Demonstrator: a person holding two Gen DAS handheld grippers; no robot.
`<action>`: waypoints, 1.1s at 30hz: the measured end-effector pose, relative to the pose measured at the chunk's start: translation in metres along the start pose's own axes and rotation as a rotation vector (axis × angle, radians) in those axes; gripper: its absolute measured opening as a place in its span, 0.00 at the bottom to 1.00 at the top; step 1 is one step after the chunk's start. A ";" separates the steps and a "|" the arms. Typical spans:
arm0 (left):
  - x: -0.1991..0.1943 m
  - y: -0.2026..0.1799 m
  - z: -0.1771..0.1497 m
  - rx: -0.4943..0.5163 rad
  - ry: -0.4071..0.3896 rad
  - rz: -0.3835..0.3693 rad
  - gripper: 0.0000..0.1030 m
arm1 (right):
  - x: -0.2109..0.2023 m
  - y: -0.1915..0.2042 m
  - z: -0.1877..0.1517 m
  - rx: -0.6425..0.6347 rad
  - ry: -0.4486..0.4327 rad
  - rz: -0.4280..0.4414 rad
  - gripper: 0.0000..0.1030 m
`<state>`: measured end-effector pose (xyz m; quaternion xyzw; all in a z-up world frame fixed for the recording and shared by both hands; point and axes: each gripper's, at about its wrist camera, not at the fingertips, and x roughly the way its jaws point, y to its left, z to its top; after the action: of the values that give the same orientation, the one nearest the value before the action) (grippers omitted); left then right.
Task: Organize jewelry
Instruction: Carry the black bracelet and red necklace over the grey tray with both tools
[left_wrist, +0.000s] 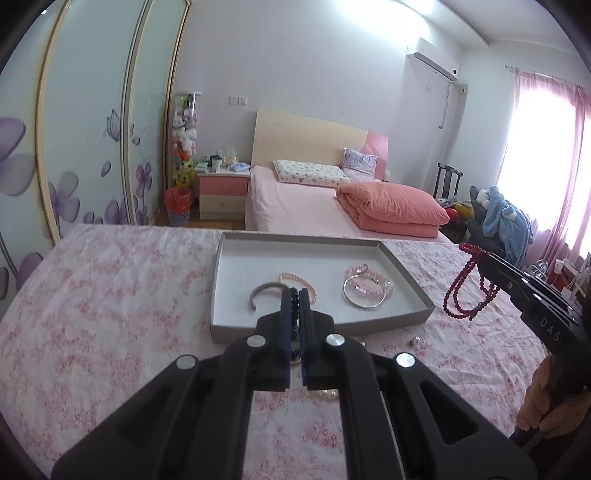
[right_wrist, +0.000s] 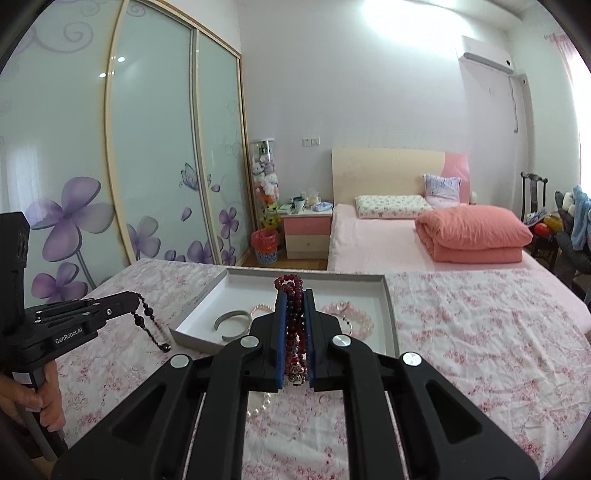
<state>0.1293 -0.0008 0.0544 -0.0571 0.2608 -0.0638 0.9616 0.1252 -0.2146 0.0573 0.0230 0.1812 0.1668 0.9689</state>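
Observation:
My left gripper (left_wrist: 294, 295) is shut on a black bead string (left_wrist: 294, 306), held just above the near edge of a white tray (left_wrist: 236, 254); the string hangs from it in the right wrist view (right_wrist: 147, 321). My right gripper (right_wrist: 294, 295) is shut on a red bead necklace (right_wrist: 293, 317), which dangles to the right of the tray in the left wrist view (left_wrist: 465, 291). In the tray lie a silver cuff (left_wrist: 264, 293), a pink bead bracelet (left_wrist: 299, 280) and a silver bangle with pink crystal bracelets (left_wrist: 365, 286).
The tray rests on a pink floral cloth (left_wrist: 110, 314). White pearls (right_wrist: 260, 404) and small loose pieces (left_wrist: 413, 341) lie on the cloth near the tray's front. A bed (left_wrist: 314, 206), nightstand (left_wrist: 221, 192) and wardrobe doors stand behind.

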 end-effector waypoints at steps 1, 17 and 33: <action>0.001 0.000 0.001 0.004 -0.002 0.003 0.05 | 0.001 0.001 0.001 -0.002 -0.005 -0.002 0.09; 0.026 -0.010 0.008 0.027 0.005 0.034 0.05 | 0.023 -0.006 0.003 -0.002 0.001 -0.027 0.09; 0.081 -0.006 0.037 0.017 -0.002 0.026 0.05 | 0.084 -0.018 0.022 0.027 0.034 -0.042 0.09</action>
<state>0.2169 -0.0162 0.0473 -0.0455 0.2598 -0.0536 0.9631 0.2128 -0.2037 0.0467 0.0296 0.2001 0.1441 0.9687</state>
